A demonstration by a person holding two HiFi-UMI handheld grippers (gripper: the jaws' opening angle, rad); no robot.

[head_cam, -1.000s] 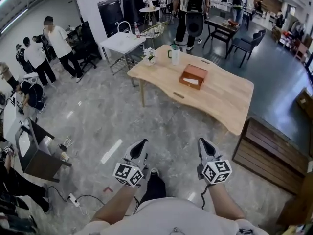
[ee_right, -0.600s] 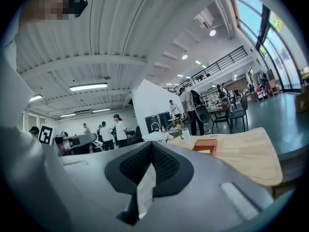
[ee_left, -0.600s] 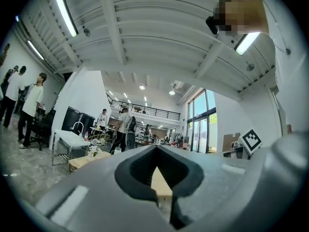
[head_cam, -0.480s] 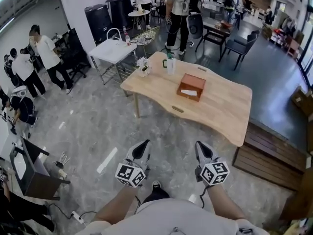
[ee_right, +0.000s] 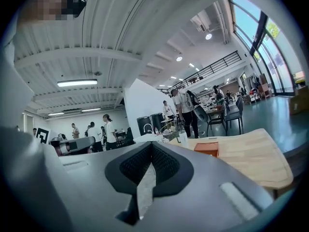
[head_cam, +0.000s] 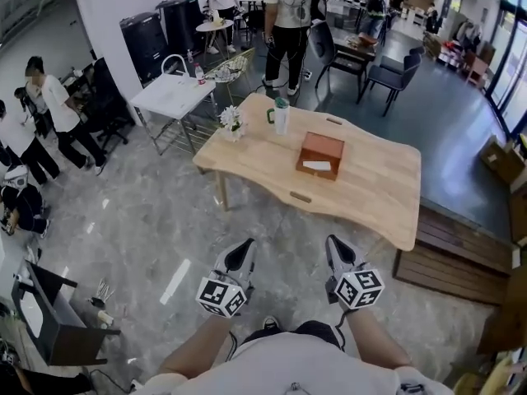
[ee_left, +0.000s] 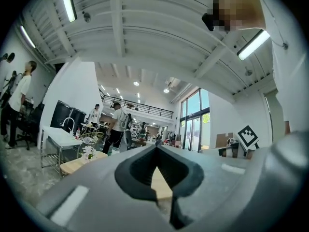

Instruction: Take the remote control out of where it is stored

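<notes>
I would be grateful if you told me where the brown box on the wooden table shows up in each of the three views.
Head view: the brown box sits upper centre, in the middle of the wooden table.
Left gripper view: the box is not visible; an end of the table shows at lower left.
Right gripper view: the box shows right of centre, on the table.
Shared landmark: the wooden table.

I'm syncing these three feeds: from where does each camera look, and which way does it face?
Head view: on the person's head, looking steeply down at the wooden table ahead; forearms, left gripper and right gripper show.
Left gripper view: rides that gripper, looking along its closed jaws toward table and ceiling.
Right gripper view: likewise, toward the brown box.
All three share the table.
</notes>
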